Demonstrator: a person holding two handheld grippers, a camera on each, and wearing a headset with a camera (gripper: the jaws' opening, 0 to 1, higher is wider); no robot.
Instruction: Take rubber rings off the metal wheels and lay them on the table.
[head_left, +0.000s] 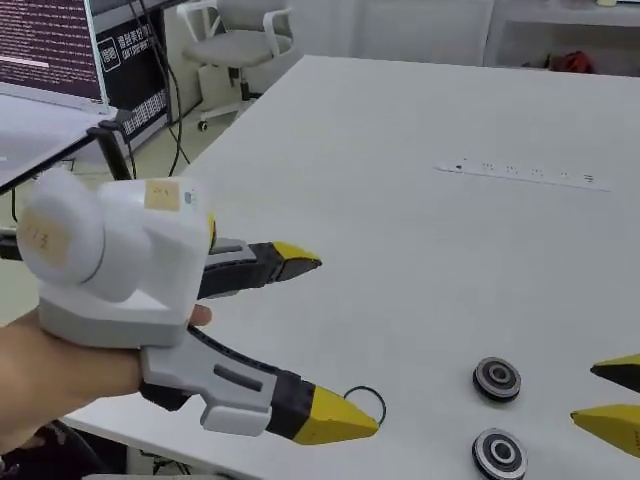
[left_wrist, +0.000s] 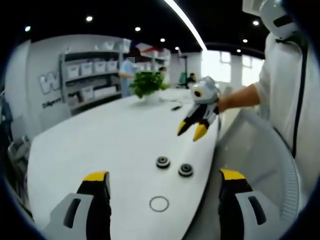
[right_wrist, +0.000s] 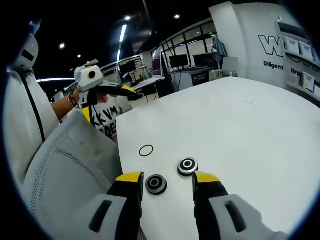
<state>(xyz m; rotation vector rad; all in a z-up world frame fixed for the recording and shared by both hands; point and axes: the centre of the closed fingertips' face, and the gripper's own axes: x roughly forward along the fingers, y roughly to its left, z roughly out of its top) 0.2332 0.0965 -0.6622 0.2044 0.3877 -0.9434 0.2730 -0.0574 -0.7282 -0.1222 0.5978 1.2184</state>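
Your left gripper (head_left: 325, 340) hangs wide open and empty just beside the loose rubber ring (head_left: 365, 400). Your right gripper (right_wrist: 168, 178), well apart from that ring, is open and empty too. Both metal wheels (head_left: 497, 379) sit between the ring and the right gripper, and one wheel (right_wrist: 156, 184) lines up between its jaws. Steady that wheel, then catch only its rubber edge and peel slowly.

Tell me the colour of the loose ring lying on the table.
Black. The rubber ring shows best in the left gripper view, lying between that gripper's jaws.
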